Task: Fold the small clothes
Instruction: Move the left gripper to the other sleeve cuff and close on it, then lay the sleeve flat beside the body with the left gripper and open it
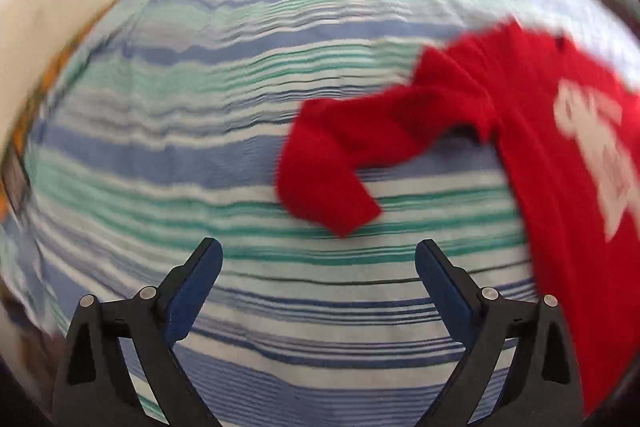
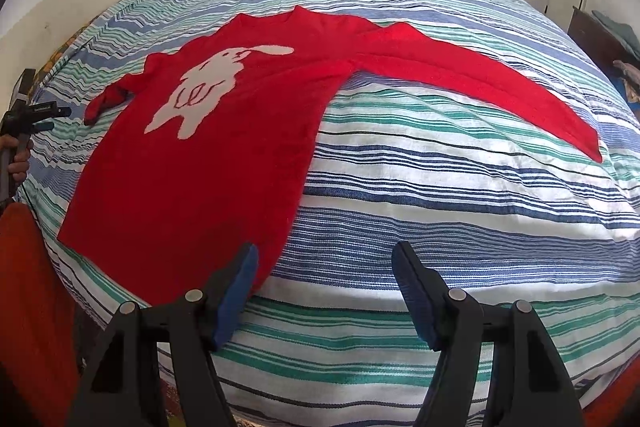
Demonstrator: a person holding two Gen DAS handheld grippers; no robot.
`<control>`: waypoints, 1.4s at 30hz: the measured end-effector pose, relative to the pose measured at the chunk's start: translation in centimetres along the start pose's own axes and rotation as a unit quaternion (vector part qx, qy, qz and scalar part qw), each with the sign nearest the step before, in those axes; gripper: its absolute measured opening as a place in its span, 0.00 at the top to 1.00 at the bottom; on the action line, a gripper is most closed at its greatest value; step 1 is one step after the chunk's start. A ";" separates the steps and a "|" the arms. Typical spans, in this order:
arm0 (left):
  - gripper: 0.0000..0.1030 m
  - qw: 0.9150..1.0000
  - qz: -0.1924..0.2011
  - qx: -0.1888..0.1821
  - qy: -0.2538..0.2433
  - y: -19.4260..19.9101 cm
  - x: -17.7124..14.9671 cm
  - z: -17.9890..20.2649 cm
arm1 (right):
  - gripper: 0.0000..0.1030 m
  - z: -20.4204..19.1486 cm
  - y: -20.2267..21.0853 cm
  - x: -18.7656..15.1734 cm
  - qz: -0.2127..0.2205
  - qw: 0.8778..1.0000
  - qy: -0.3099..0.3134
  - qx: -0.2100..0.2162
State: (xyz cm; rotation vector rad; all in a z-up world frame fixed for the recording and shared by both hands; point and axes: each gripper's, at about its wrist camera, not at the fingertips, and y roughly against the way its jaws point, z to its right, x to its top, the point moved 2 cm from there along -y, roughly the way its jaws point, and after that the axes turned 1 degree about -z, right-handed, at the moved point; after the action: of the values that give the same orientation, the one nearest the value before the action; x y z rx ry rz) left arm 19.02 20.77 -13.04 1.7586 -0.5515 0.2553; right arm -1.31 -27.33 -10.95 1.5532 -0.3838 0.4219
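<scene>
Now red sweater (image 2: 192, 163) lies flat just beyond open right claw (image 2: 324, 291).

One red sweater (image 2: 192, 163) with one white motif (image 2: 204, 91); one striped bedspread (image 2: 440, 195); two grippers, left (image 1: 319, 259) and right (image 2: 324, 263).

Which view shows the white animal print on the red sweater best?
The right wrist view: the white animal print on the red knitted sweater shows whole and sharp. The left wrist view catches only a blurred part at its right edge.
</scene>
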 end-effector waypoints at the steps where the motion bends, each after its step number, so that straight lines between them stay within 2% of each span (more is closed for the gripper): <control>1: 0.05 0.999 0.000 0.037 -0.027 -0.9 0.3 1.2 | 0.33 -0.2 0.0 0.0 -0.001 1.000 0.005 -0.001; 4: 0.07 0.991 -0.019 0.132 -0.029 -3.5 1.1 1.0 | 0.33 -0.6 0.1 -0.2 0.001 1.000 0.015 -0.007; 6: 0.35 0.988 -0.020 0.150 -0.008 -4.0 1.3 0.2 | 0.33 -0.7 0.2 -0.3 0.002 1.000 0.018 -0.008; 7: 0.84 0.992 -0.021 0.125 0.023 -3.6 1.1 -1.0 | 0.33 -0.7 0.2 -0.3 0.003 1.000 0.018 -0.008; 8: 0.94 0.994 -0.023 0.091 0.056 -2.8 1.0 -2.2 | 0.33 -0.7 0.2 -0.3 0.003 1.000 0.018 -0.008; 9: 0.96 0.994 -0.007 0.044 0.104 -1.5 1.2 -3.7 | 0.33 -0.6 0.2 -0.2 0.004 1.000 0.018 -0.007; 10: 0.96 0.991 0.006 0.018 0.135 -0.5 1.1 -4.8 | 0.33 -0.6 0.1 -0.2 0.004 1.000 0.017 -0.007; 12: 0.97 0.983 0.006 -0.037 0.180 0.6 1.1 -7.0 | 0.33 -0.5 0.1 -0.2 0.003 1.000 0.016 -0.004; 14: 0.95 0.966 -0.002 -0.113 0.231 1.4 0.7 -9.7 | 0.33 -0.5 0.0 -0.1 0.002 1.000 0.016 -0.002; 16: 0.94 0.954 -0.016 -0.125 0.271 1.0 0.3 -12.1 | 0.33 -0.5 -0.1 -0.1 0.004 1.000 0.018 0.000; 18: 0.81 0.947 -0.038 -0.118 0.297 -0.3 -0.3 -13.5 | 0.33 -0.7 -0.1 0.0 0.003 1.000 0.022 0.003; 20: 0.49 0.936 -0.064 -0.111 0.329 -2.5 -1.1 -14.9 | 0.33 -1.0 -0.3 -0.1 0.000 1.000 0.027 0.004; 22: 0.44 0.922 -0.073 -0.126 0.358 -3.8 -2.1 -15.2 | 0.33 -1.3 -0.4 -0.2 -0.003 0.999 0.032 0.003; 24: 0.44 0.914 -0.074 -0.144 0.373 -4.3 -2.9 -15.0 | 0.33 -1.5 -0.2 -0.3 0.001 0.999 0.037 0.000; 27: 0.35 0.910 -0.050 -0.147 0.384 -3.9 -3.7 -14.6 | 0.33 -1.7 0.1 -0.3 0.007 0.999 0.041 -0.004; 28: 0.27 0.911 -0.045 -0.142 0.384 -3.9 -3.8 -14.6 | 0.33 -1.7 0.0 -0.3 0.005 0.999 0.041 -0.004; 29: 0.22 0.916 -0.038 -0.134 0.375 -3.7 -3.8 -14.4 | 0.33 -1.6 -0.1 -0.3 0.002 0.999 0.041 -0.005; 31: 0.20 0.931 -0.037 -0.116 0.344 -4.0 -3.4 -13.6 | 0.33 -1.7 -0.5 -0.3 -0.005 0.999 0.042 -0.005; 34: 0.20 0.945 -0.042 -0.099 0.309 -5.1 -2.4 -12.6 | 0.33 -1.9 -0.9 -0.4 -0.013 0.999 0.047 -0.007; 36: 0.26 0.948 -0.047 -0.091 0.300 -5.9 -1.7 -11.8 | 0.33 -2.0 -1.0 -0.4 -0.016 0.999 0.051 -0.010; 37: 0.64 0.947 -0.059 -0.097 0.299 -6.6 -1.3 -11.4 | 0.33 -2.0 -1.0 -0.4 -0.016 0.998 0.052 -0.012; 38: 0.92 0.943 -0.082 -0.109 0.304 -7.3 -1.2 -11.3 | 0.33 -2.1 -1.0 -0.4 -0.016 0.998 0.052 -0.014; 39: 0.95 0.935 -0.097 -0.123 0.319 -7.6 -1.3 -11.5 | 0.33 -2.1 -1.0 -0.4 -0.015 0.998 0.052 -0.016; 42: 0.96 0.918 -0.063 -0.126 0.371 -5.7 -1.2 -14.2 | 0.33 -2.0 -0.8 -0.2 -0.011 0.999 0.049 -0.020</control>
State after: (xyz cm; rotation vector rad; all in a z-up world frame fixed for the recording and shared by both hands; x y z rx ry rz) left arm 22.42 35.62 -14.72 1.3042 0.0819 0.6894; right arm -1.15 -25.34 -11.67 1.4910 -0.2976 0.4699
